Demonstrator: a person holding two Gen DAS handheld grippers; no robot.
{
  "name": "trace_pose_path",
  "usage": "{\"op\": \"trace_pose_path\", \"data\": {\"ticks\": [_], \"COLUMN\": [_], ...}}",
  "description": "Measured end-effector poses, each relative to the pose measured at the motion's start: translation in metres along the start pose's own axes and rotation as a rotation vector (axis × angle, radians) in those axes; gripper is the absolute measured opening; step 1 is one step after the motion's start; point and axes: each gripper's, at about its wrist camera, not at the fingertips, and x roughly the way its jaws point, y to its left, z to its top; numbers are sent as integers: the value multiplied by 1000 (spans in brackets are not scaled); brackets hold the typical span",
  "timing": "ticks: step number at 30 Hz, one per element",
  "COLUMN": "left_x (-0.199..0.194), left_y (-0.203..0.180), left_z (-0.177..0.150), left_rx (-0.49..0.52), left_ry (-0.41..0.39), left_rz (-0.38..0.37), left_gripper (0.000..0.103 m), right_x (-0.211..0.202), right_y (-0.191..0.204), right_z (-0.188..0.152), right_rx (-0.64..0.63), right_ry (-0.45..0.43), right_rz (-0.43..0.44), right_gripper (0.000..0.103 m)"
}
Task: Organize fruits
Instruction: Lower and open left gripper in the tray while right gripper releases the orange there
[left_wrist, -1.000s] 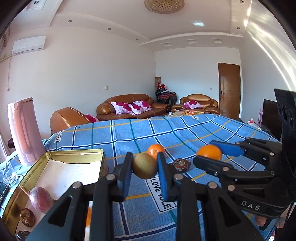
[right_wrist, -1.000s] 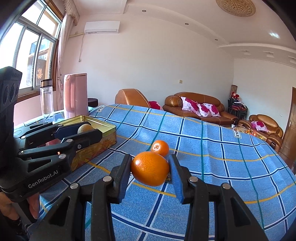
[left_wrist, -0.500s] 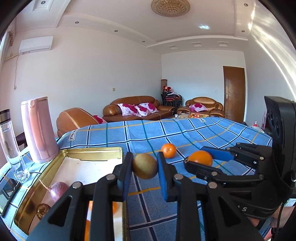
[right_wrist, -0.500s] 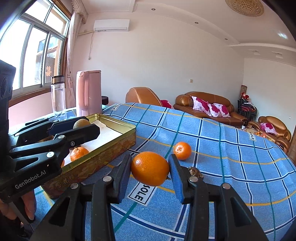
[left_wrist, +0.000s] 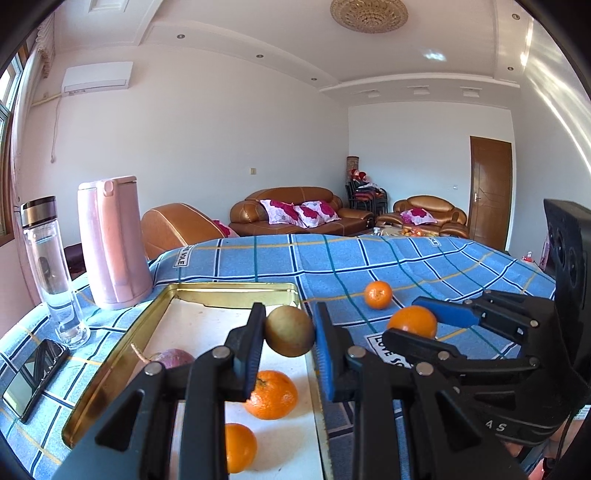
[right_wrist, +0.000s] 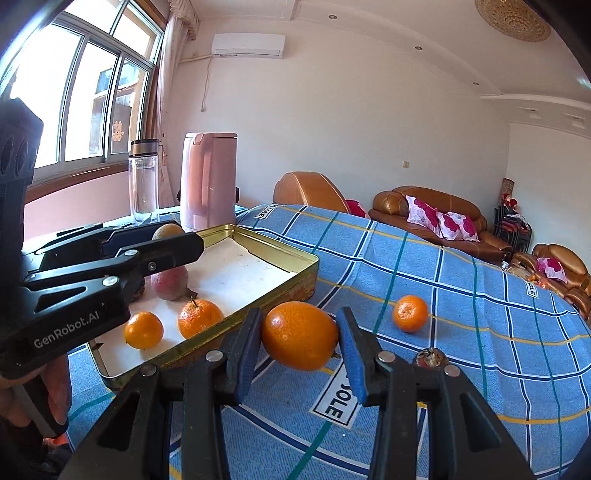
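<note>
A round greenish-brown fruit (left_wrist: 289, 331) is pinched between the closed-in pads of the left gripper (left_wrist: 289, 334), held in the air above the far right corner of a shallow gold-coloured rectangular metal tin (left_wrist: 110, 363). A large smooth orange (right_wrist: 300, 335) is clamped the same way in the right gripper (right_wrist: 300, 338), whose jaws press on both its sides; it hangs over the blue checked tablecloth (right_wrist: 461, 302), just beside the tin's near right edge. Inside the tin, on its white floor, lie two small orange mandarins, one with a green stem stub (right_wrist: 200, 318) and one plainer (right_wrist: 143, 329) nearer the front edge, and behind them a reddish-purple fruit with a dry stalk (right_wrist: 170, 282). On the cloth outside the tin, well to its right, rests another small mandarin (right_wrist: 410, 313), and nearer the right gripper a small dark brownish item (right_wrist: 431, 357) shows only partly behind a finger, too hidden to identify. Past the tin's far left corner stand a tall pink plastic kettle (left_wrist: 112, 242) and a clear glass bottle with a metal-banded lid (left_wrist: 50, 269); a black phone (left_wrist: 33, 376) lies flat at the cloth's left edge. A hand (right_wrist: 51, 391) grips the left gripper's handle in the right wrist view.
</note>
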Motion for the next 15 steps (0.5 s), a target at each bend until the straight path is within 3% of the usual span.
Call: {"op": "trace_pose_path", "data": {"ticks": [15], "left_x": [0], "left_y": [39], "left_z": [-9], "left_rx": [-41], "left_ry": [36], "left_rz": [68], "left_gripper": [27], "right_x": [15], "right_y": [35], "right_z": [14], "right_rx": [-59], "right_ry": [8], "right_rz": [51], "right_gripper": [43]}}
